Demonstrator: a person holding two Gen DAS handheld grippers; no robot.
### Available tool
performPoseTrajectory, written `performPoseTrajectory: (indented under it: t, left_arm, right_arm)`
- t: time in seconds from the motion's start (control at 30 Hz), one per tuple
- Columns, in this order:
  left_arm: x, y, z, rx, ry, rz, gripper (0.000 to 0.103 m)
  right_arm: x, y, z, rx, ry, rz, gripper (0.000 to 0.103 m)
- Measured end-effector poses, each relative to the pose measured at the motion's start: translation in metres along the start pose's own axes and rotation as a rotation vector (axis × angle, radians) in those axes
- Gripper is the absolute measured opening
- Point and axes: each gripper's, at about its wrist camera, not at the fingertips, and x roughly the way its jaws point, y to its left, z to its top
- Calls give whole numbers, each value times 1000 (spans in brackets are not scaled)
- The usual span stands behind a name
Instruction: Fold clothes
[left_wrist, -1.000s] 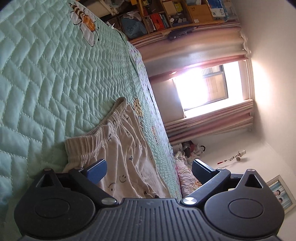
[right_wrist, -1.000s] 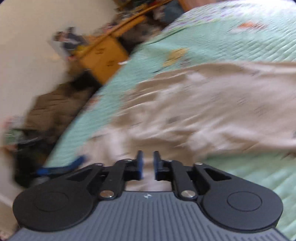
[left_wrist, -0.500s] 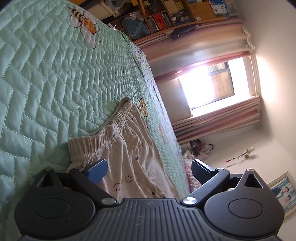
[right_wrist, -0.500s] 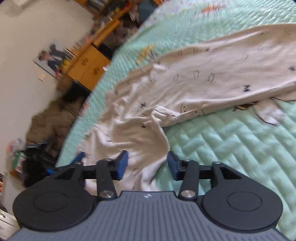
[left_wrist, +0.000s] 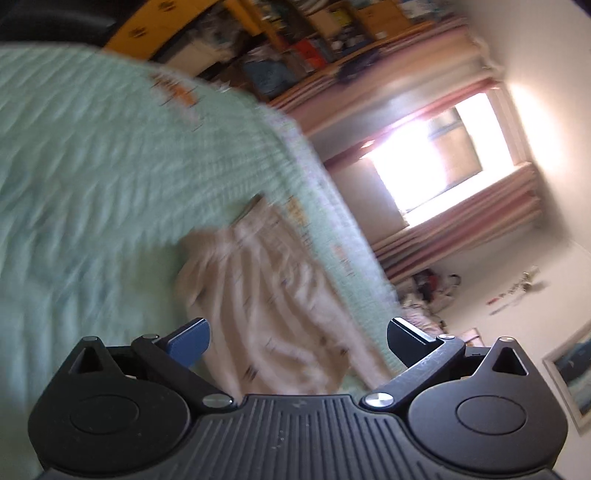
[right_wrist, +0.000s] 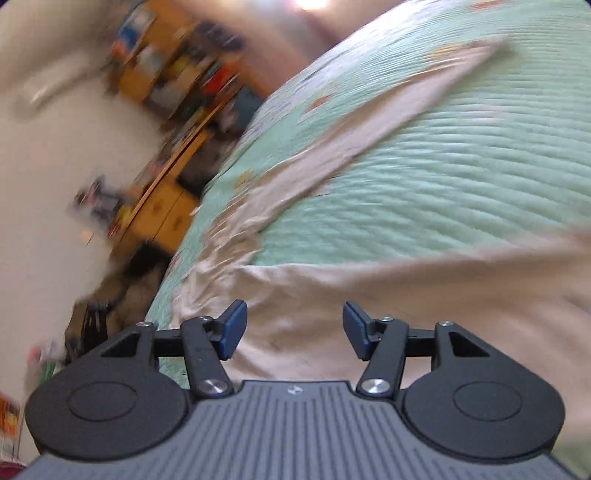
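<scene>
Lying across the green quilted bed (right_wrist: 461, 177), the beige trousers (right_wrist: 314, 295) are spreading flat. The right gripper (right_wrist: 293, 326) has just been opening its fingers, nothing between them; the left gripper (left_wrist: 297, 341) is holding its fingers wide apart, empty.

Free room: green quilt (right_wrist: 461, 184) beside the spread cream pyjamas (right_wrist: 314, 295)
Obstacles: wooden shelves (right_wrist: 166, 74) off the bed's far edge

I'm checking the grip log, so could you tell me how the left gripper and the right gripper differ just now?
The left gripper stands wider apart than the right gripper, whose jaws have just been opening. The left gripper looks along the trousers from the waistband end; the right gripper looks over a rumpled trouser leg near the bed's edge. Both are open, hold nothing, and have blue pads above the green quilt.
</scene>
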Motion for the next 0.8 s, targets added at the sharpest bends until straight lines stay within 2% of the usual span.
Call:
performPoseTrajectory:
  t: [0.07, 0.13, 0.2, 0.27, 0.43, 0.57, 0.8]
  left_arm:
    - [0, 2, -12, -15, 18, 7, 102]
    - [2, -5, -20, 14, 30, 43, 102]
    - [6, -14, -27, 42, 56, 59, 102]
    - [9, -18, -35, 41, 80, 86, 102]
    - [12, -24, -49, 36, 99, 138, 102]
    - [20, -21, -48, -16, 104, 145, 102]
    - [35, -22, -46, -27, 92, 166, 102]
  right_arm:
    - [-26, -21, -14, 68, -31, -31, 62]
    - [-48, -38, -26, 113, -53, -66, 64]
    - [-58, -51, -34, 145, -68, -98, 64]
    - [-60, -66, -39, 207, -95, -95, 64]
    - [-60, -98, -48, 349, -152, -65, 65]
    - [-58, -119, -51, 443, -201, -39, 65]
    - [-43, -149, -54, 539, -261, 83, 68]
